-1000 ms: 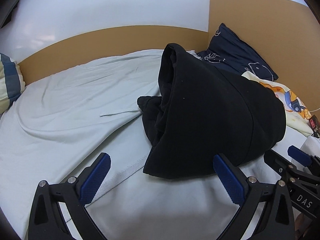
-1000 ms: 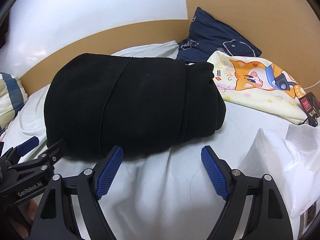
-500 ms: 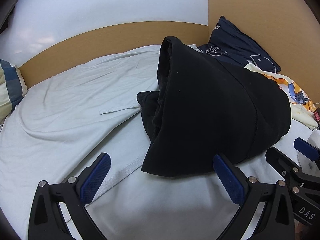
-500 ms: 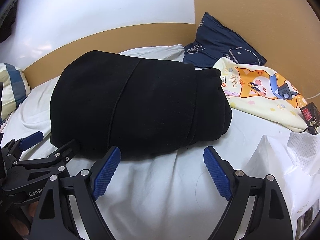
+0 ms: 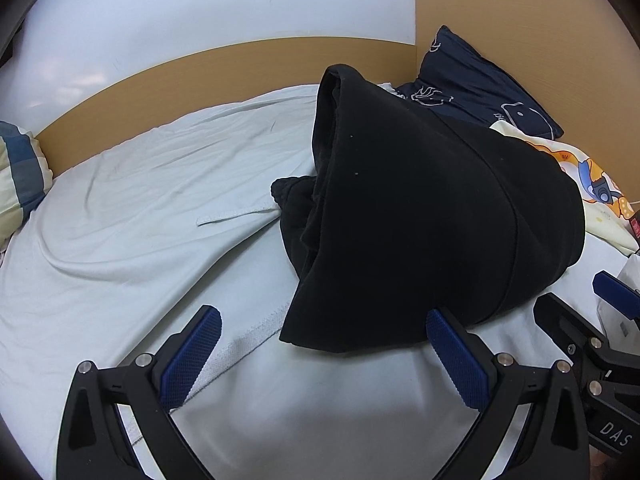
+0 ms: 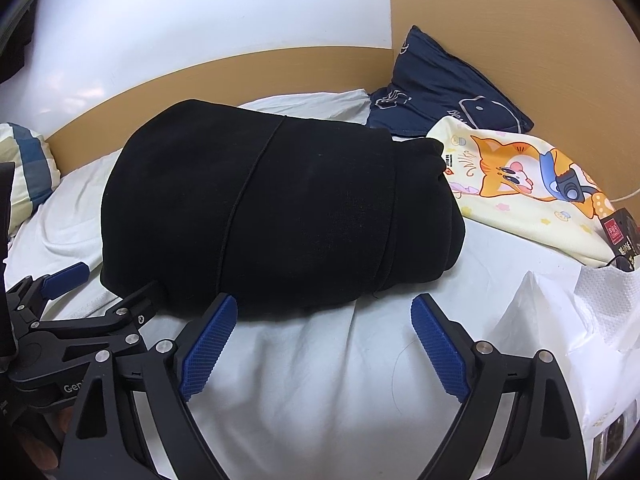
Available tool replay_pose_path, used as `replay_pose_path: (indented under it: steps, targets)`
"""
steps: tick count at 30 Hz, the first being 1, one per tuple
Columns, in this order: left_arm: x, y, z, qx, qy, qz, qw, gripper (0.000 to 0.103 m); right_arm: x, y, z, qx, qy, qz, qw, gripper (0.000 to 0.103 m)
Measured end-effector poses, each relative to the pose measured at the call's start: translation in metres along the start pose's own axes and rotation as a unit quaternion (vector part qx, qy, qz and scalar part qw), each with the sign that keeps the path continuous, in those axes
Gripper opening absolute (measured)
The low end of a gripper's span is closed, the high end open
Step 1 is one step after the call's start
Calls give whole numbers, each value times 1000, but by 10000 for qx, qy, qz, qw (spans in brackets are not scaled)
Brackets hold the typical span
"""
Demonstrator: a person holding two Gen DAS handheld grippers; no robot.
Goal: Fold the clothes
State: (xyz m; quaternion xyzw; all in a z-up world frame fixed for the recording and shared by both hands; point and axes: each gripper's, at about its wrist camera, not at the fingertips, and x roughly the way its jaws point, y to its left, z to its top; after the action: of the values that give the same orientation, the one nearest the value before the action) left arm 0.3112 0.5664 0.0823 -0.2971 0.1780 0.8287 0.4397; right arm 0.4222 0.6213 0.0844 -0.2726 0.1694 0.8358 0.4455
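Observation:
A folded black garment lies in a thick bundle on the pale bed sheet; its layered open end faces left in the left wrist view. In the right wrist view the same black garment shows its long smooth side. My left gripper stands open just short of the bundle's near corner, holding nothing. My right gripper is open too, its fingers just in front of the bundle's near edge, over bare sheet. Each gripper shows at the edge of the other's view.
A navy pillow and a cream cartoon-cat cloth lie right of the bundle against the wooden bed board. White plastic bag at the near right. A striped pillow sits far left.
Both grippers have edged closer to the black bundle, which fills more of each view. Both stay open and the bundle has not moved.

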Motion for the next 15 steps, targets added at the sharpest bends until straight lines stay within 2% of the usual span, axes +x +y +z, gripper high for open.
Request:
replay_pose_path:
  steps: [15]
  targets:
    - [-1,-1,0,30,2,41,10000,103,-1,0,0,9,-11,-10,10000,92]
